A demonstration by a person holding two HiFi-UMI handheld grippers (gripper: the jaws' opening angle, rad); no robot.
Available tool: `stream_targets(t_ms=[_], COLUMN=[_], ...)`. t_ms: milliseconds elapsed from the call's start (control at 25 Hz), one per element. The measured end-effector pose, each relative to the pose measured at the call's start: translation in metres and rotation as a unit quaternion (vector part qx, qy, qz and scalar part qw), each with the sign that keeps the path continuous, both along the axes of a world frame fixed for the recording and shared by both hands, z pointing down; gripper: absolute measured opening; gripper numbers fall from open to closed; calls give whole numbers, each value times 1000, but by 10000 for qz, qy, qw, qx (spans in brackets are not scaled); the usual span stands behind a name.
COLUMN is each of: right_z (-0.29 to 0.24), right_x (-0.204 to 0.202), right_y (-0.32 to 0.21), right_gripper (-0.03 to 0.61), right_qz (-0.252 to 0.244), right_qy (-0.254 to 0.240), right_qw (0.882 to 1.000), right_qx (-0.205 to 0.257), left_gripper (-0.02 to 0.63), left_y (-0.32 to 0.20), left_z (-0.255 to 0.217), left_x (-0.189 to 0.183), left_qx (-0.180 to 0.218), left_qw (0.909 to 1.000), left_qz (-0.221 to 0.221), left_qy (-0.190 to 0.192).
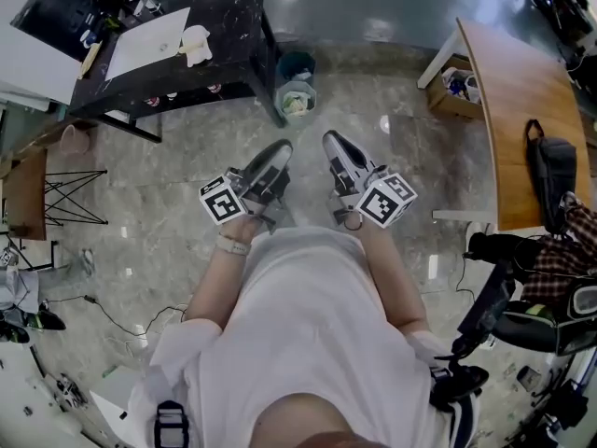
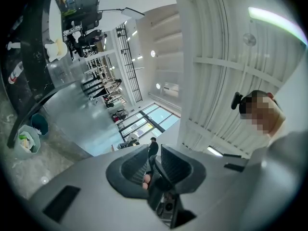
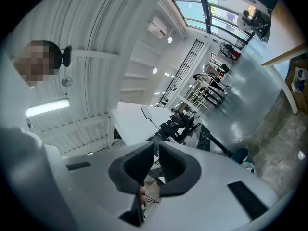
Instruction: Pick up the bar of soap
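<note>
Ahead of left gripper (image 1: 279, 147), right gripper (image 1: 333, 141), bins (image 1: 297, 88) by black table (image 1: 229, 17), wooden desk (image 1: 518, 91).

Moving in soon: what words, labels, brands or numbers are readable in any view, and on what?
No legible text in any view.
Marker cubes on the left tool and right tool: black-and-white square patterns only, no letters.
White sheet on the black table: no print can be made out.
Items in the box by the wooden table: too small to read.
</note>
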State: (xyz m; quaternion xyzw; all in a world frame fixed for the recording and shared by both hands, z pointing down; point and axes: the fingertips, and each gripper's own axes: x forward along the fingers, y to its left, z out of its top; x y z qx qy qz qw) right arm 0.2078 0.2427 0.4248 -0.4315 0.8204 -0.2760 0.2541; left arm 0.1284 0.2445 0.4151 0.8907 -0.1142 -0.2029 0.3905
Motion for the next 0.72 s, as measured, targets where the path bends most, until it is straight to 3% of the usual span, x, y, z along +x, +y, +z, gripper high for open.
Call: stream_targets(t_ms=[480, 720], right_z=[15, 30], right_x=[-50, -97], right_y=[-142, -223], right_gripper=[20, 20], right_qz=[67, -49], right_qy=[-16, 3], right_qw=[9991, 9978], right_qx=[-424, -664], left_gripper=[64, 64], left_y=[-150, -232], left_z=[12, 22], left_x=[-52, -100], left_qx=[-353, -577], left_qw=[9994, 9982], left_qz=[18, -119], left_qy=[38, 85])
